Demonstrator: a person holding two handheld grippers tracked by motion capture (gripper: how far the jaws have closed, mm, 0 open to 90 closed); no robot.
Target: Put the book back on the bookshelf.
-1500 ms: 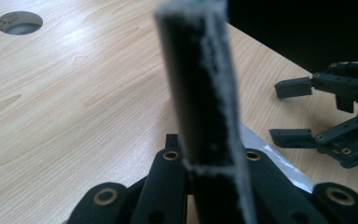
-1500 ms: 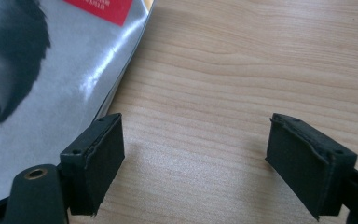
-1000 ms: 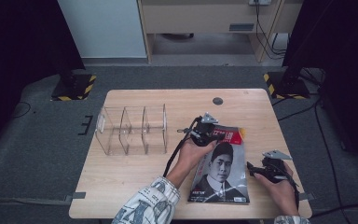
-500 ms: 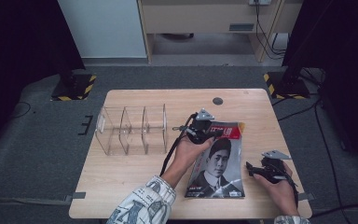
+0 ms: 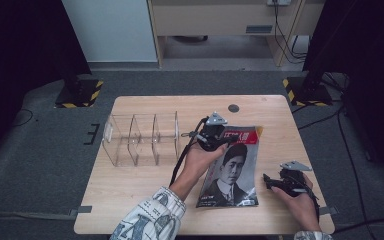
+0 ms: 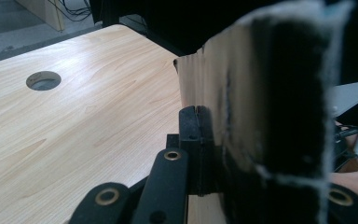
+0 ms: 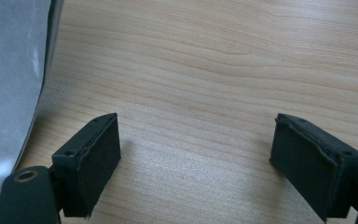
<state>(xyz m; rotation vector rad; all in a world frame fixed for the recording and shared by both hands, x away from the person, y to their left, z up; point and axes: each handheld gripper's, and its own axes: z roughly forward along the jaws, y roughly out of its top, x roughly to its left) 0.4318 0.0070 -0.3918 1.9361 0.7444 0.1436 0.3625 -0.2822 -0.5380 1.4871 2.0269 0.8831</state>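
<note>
A magazine (image 5: 232, 167) with a black-and-white portrait and a red title band lies tilted on the wooden table (image 5: 145, 190), its far left corner raised. My left gripper (image 5: 214, 135) is shut on that corner. In the left gripper view the jaws are pressed together on the page edges of the magazine (image 6: 214, 93). My right gripper (image 5: 272, 181) rests low on the table just right of the magazine, jaws wide apart. In the right gripper view, that gripper (image 7: 196, 158) has bare wood between its pads, and the magazine (image 7: 9, 84) edge lies at the left.
A clear plastic rack (image 5: 140, 139) with several upright dividers stands left of the magazine. A round cable hole (image 5: 233, 108) (image 6: 43, 80) sits near the table's far edge. Dark stands and cables ring the table on the floor.
My left gripper has drawn the magazine's top corner slightly left and up, so the magazine has shifted a little toward the rack. The right gripper has stayed put.
</note>
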